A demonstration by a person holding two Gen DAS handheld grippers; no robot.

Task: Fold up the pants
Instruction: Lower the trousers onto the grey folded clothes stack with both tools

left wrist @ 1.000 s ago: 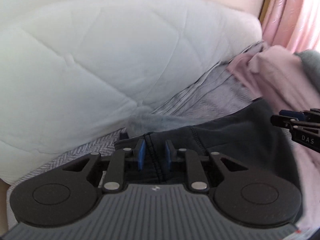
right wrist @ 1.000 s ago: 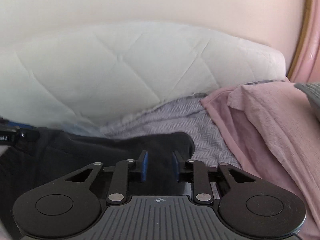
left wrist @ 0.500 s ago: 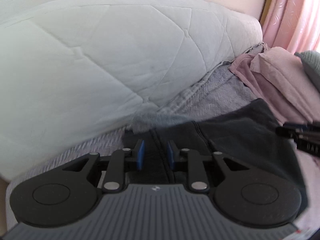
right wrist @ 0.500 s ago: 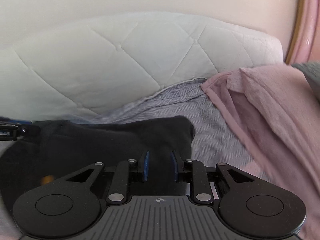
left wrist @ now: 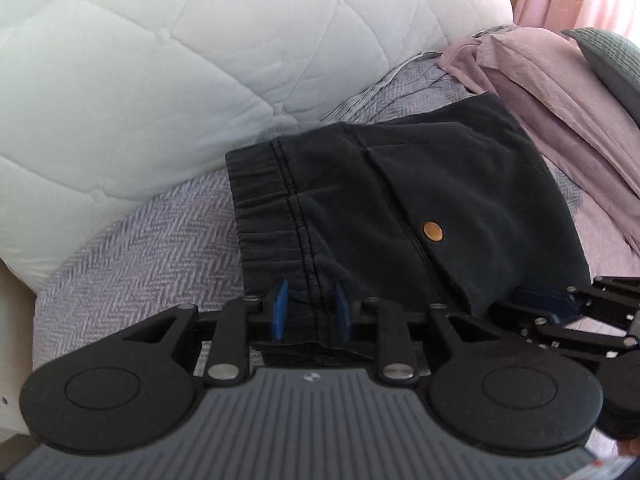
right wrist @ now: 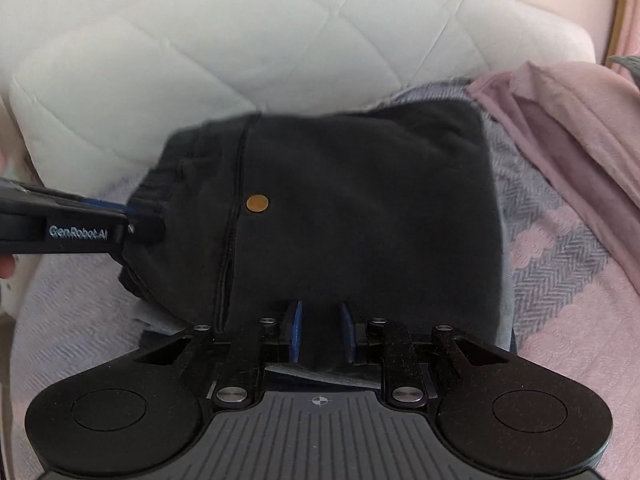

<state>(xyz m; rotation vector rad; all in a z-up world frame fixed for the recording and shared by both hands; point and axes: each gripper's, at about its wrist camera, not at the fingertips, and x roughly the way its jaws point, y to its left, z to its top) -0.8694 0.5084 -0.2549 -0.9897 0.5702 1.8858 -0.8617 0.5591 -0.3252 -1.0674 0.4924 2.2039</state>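
Pants (left wrist: 400,208) now nearer, button exposed; right gripper (right wrist: 322,330) grip unclear.

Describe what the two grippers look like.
Both the left gripper and the right gripper are black linkage frames with blue finger pads, silver pivot pins and a grey ribbed body. The left one's side reads "GenRobot.AI" in white.

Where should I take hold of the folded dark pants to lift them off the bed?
Grip the near edge of the dark pants, coming in low from the front. That edge is a thick stacked fold, and both the left claw and right claw already straddle it.
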